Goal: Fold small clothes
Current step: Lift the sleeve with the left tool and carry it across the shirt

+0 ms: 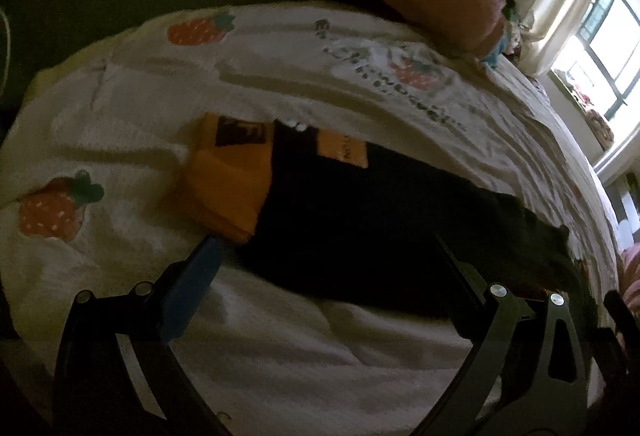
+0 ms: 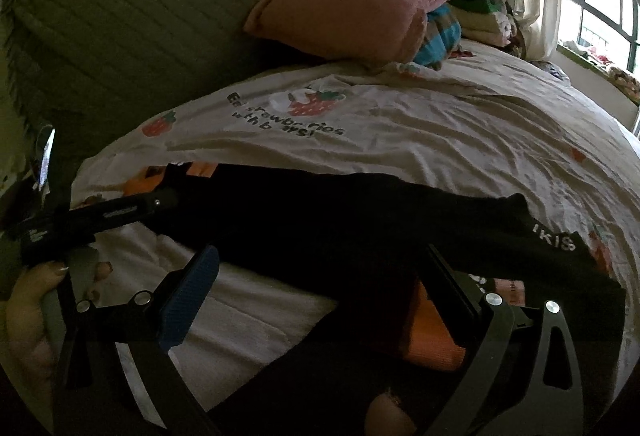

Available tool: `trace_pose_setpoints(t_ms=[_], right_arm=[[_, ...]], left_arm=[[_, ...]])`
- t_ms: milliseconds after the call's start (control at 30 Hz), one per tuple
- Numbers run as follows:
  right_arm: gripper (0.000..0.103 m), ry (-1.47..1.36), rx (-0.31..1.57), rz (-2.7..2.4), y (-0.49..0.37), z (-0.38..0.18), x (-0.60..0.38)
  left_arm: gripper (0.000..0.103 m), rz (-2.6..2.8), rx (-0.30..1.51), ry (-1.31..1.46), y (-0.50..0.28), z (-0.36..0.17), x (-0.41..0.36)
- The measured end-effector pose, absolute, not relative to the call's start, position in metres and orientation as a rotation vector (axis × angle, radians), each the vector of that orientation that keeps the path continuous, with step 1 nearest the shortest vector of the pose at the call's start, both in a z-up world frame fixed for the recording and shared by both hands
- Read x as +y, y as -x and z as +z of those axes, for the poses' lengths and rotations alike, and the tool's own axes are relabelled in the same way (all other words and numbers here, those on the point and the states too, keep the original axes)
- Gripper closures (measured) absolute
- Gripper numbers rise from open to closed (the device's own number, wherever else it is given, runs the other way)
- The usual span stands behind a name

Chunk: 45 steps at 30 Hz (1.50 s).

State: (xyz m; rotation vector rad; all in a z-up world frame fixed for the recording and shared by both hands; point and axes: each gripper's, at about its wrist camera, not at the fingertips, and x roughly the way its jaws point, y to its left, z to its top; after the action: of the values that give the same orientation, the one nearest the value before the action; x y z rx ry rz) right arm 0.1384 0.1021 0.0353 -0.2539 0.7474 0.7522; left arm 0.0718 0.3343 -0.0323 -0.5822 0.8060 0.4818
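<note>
The black and orange clothes lie long across the bed, left to right. My left gripper and right gripper are wide open, holding nothing, just above the near edge.

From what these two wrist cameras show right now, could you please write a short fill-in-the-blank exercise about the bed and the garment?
1. The black garment has trim and patches of the colour ____.
2. The white bedsheet is printed with red ____.
3. The pillow leaning on the green headboard is ____ in colour.
4. The fingers of the left gripper are spread ____.

Missing words: orange; strawberries; pink; open
</note>
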Motion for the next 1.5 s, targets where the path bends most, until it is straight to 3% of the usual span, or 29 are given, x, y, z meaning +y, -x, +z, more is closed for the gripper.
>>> trace_pose_setpoints(t_ms=[233, 300, 367, 400, 467, 800, 1500], right_arm=[[0.005, 0.250, 0.768, 0.767, -0.139, 0.024, 0.109], [0.004, 0.245, 0.775, 0.768, -0.140, 0.022, 0.108], [0.004, 0.236, 0.783, 0.768, -0.140, 0.019, 0.106], [0.004, 0.231, 0.787, 0.766, -0.140, 0.017, 0.105], [0.004, 0.222, 0.793, 0.760, -0.140, 0.016, 0.101], [0.005, 0.113, 0.802, 0.700, -0.140, 0.023, 0.052], [0.005, -0.130, 0.717, 0.501, -0.150, 0.055, -0.103]], left_arm=[[0.010, 0.508, 0.788, 0.658, -0.077, -0.044, 0.358], [0.020, 0.510, 0.775, 0.667, -0.081, -0.044, 0.362], [0.053, 0.523, 0.754, 0.658, -0.081, -0.042, 0.364], [0.061, 0.518, 0.743, 0.660, -0.080, -0.040, 0.364], [0.093, 0.487, 0.699, 0.680, -0.075, -0.035, 0.365], [0.095, 0.368, 0.551, 0.627, -0.057, 0.010, 0.329], [0.097, 0.160, 0.496, 0.462, -0.084, 0.091, 0.220]])
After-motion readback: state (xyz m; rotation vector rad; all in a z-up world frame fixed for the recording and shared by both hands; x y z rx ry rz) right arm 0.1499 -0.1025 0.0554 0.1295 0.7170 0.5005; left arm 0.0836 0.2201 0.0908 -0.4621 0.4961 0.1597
